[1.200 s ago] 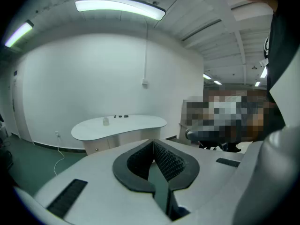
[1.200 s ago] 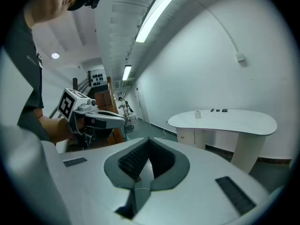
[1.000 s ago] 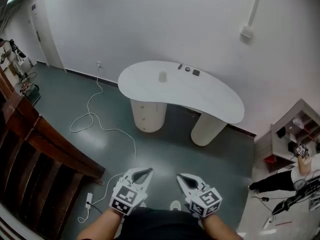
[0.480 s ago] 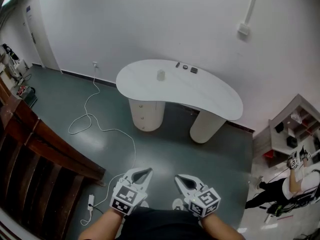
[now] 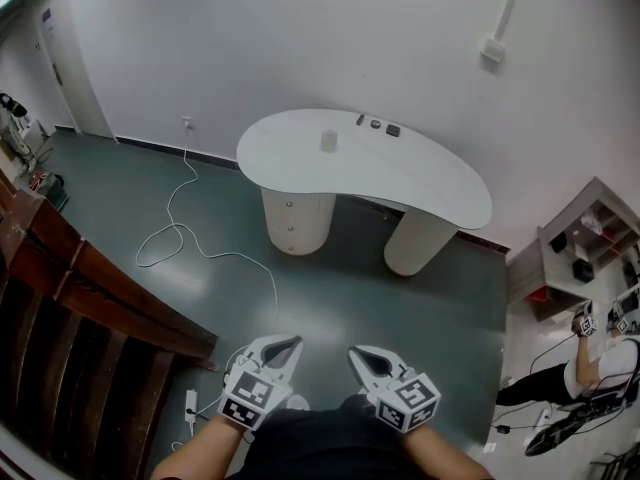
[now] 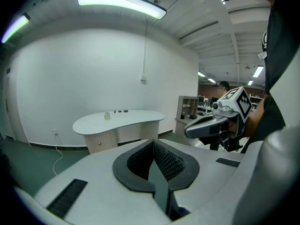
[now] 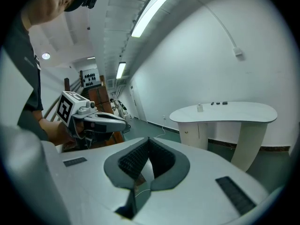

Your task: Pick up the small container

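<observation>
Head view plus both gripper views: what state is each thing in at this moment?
Small white cylindrical container: upright on the table, untouched.
White kidney-shaped table: standing, well ahead of both grippers.
Left gripper: jaws together, nothing between them.
Right gripper: jaws together, nothing between them.
White cable: lying slack on the green floor.

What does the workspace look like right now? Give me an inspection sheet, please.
Surface: white curved table on two round pedestals.
Job's things: small container upright on table, far from both grippers.
Clutter: three small dark items near table's wall edge.
Grippers: left gripper and right gripper shut, empty.
Cables: white cable loops over the floor.
Surroundings: wooden railing left, shelf unit right, a person beyond.
</observation>
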A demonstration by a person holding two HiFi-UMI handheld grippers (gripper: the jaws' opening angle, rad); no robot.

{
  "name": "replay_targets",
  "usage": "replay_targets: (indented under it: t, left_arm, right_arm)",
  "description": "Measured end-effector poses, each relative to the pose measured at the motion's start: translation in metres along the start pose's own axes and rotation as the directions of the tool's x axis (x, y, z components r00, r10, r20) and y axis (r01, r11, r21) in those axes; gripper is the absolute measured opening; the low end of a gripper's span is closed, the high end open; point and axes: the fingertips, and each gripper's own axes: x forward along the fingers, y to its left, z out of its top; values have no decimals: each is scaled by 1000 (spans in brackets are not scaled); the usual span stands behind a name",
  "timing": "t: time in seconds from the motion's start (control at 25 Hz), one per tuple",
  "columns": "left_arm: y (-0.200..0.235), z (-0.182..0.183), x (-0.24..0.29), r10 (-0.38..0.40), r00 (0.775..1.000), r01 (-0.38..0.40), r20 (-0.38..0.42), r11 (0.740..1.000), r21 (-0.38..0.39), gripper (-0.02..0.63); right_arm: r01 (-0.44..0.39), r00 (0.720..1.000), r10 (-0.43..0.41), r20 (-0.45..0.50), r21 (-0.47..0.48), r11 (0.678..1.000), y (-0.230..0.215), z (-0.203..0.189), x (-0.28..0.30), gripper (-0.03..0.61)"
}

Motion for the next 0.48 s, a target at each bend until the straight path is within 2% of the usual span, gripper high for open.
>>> replay_targets:
  t: [0.16, 0.48]
  left_arm:
    - [14, -2, -6, 0, 1000, 0, 0, 1000, -17, 15]
    - [38, 5, 6, 3, 1000, -2, 28, 999, -39, 15]
  right_arm:
    - [-3, 1000, 3, -27, -5, 1000, 4, 5, 13, -3]
    - [-3, 1000, 3, -2, -38, 999, -16, 33, 47, -3]
